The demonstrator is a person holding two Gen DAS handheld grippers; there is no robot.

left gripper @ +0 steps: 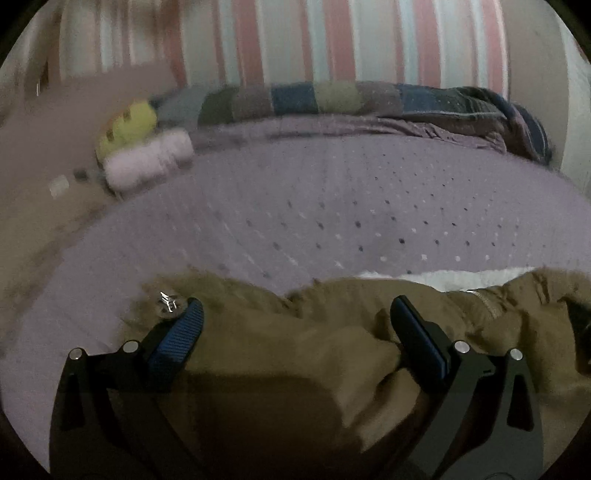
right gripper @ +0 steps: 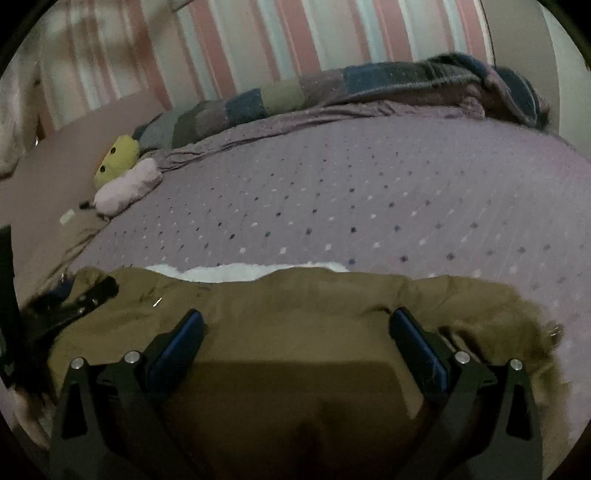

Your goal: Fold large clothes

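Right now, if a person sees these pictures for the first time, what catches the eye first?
First comes the olive-brown coat, spread across the near edge of the bed with white lining showing along its far side. Both grippers, left and right, hang over it with jaws wide apart. Behind lies the lilac dotted bedspread, with a yellow plush toy at its far left.

Jacket point(right gripper: 295, 306) lies on near edge of bed point(right gripper: 332, 206), lining point(right gripper: 236, 272) showing just beyond far hem. Left gripper point(left gripper: 295, 325) over jacket's left part, right gripper point(right gripper: 295, 332) over middle. Folded blanket point(right gripper: 332, 88) along bed's far edge, against wall point(right gripper: 288, 33). Two pillows point(right gripper: 122, 173) at far left corner, one touching other, beside floor point(right gripper: 55, 177).
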